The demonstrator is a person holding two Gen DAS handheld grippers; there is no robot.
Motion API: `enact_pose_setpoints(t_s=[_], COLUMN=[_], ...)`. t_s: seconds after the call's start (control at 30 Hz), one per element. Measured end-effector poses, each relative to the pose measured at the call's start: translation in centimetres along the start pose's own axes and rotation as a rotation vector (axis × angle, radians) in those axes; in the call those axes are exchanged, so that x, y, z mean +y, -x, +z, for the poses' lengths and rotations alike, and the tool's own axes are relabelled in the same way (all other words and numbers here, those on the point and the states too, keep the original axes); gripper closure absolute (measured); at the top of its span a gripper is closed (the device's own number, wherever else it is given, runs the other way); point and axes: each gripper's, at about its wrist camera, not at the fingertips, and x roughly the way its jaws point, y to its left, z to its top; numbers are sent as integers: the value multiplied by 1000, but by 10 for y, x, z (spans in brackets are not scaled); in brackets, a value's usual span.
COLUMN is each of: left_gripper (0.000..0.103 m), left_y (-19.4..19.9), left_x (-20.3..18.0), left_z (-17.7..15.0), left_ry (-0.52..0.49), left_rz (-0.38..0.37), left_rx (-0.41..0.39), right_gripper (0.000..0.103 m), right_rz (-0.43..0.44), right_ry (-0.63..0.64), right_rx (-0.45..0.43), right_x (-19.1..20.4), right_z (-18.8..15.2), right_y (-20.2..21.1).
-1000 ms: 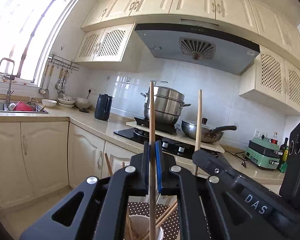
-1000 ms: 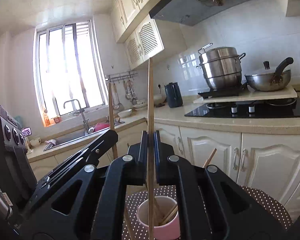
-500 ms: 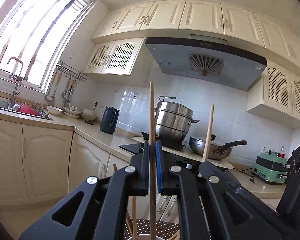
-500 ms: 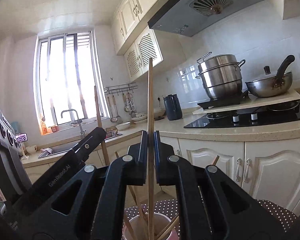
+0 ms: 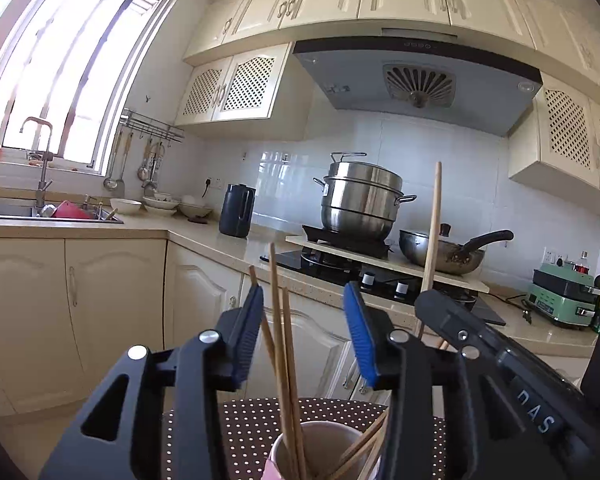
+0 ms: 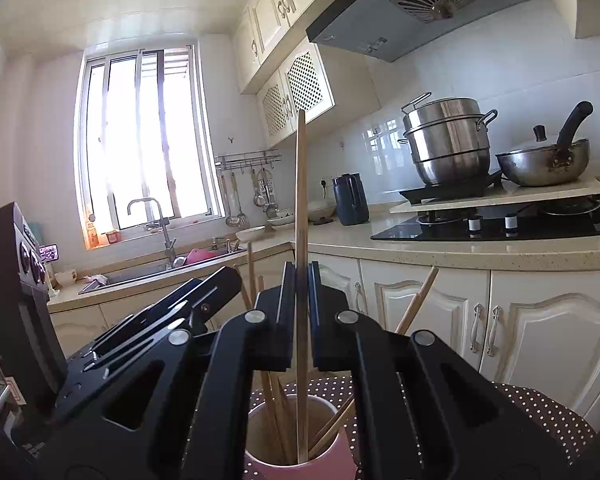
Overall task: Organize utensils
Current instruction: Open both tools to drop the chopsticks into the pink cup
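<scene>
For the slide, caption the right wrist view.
Right gripper lowers an upright chopstick into the pink cup on the dotted cloth.

You can read only "DAS", in white letters, on the black body of the right gripper (image 5: 430,312), seen from the left wrist view.

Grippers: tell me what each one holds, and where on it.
Right gripper clamps an upright chopstick around mid-length. Left gripper has just opened and holds nothing.
</scene>
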Motion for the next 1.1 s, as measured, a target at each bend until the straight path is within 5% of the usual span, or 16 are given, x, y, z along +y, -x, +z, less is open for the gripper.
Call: enact_pose_setpoints(t_s=[0.33, 0.73, 0.83, 0.93, 1.1], left_gripper=[47, 43, 42, 42, 42], left_y=[26, 48, 53, 57, 70], left_x=[2, 14, 15, 20, 24], left_z=[1, 9, 11, 14, 20], left_ry=[-91, -115, -128, -115, -106], left_rz=[134, 220, 230, 246, 255], left_rx=[-8, -9, -10, -9, -18], right_gripper=[96, 95, 82, 58, 56], right_rz=[9, 9, 5, -10, -9], right_ry=[4, 16, 34, 33, 41], right_rx=[42, 99, 117, 106, 94], right_x=[8, 21, 25, 26, 30], right_z=[-10, -14, -15, -14, -7], right_y=[4, 2, 1, 5, 15])
